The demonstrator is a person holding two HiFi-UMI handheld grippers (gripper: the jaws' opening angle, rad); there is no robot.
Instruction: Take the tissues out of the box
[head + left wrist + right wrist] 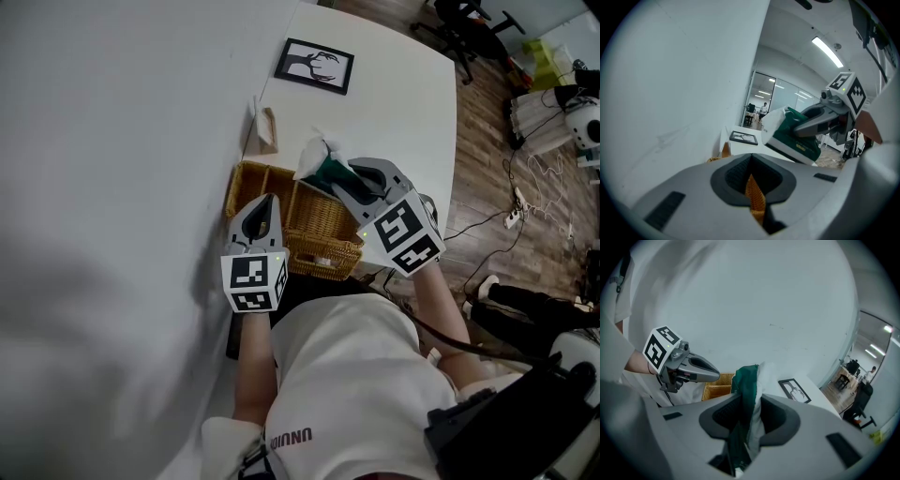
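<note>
My right gripper (345,185) (747,414) is shut on a green tissue pack (331,174) (745,380) and holds it in the air above the wicker basket (251,174). A white tissue (313,150) (766,377) sticks out of the pack's far end. In the left gripper view the pack (796,138) hangs tilted with the tissue (772,120) pointing at the wall. My left gripper (266,201) (753,182) is shut on the wicker basket's near rim (754,197), low by the wall.
The basket stands at the near end of a white table (394,103) against a white wall (103,141). A black picture frame (316,66) lies farther along it. A small tan and white thing (265,127) rests by the wall. Cables and chairs are on the wooden floor (506,197) to the right.
</note>
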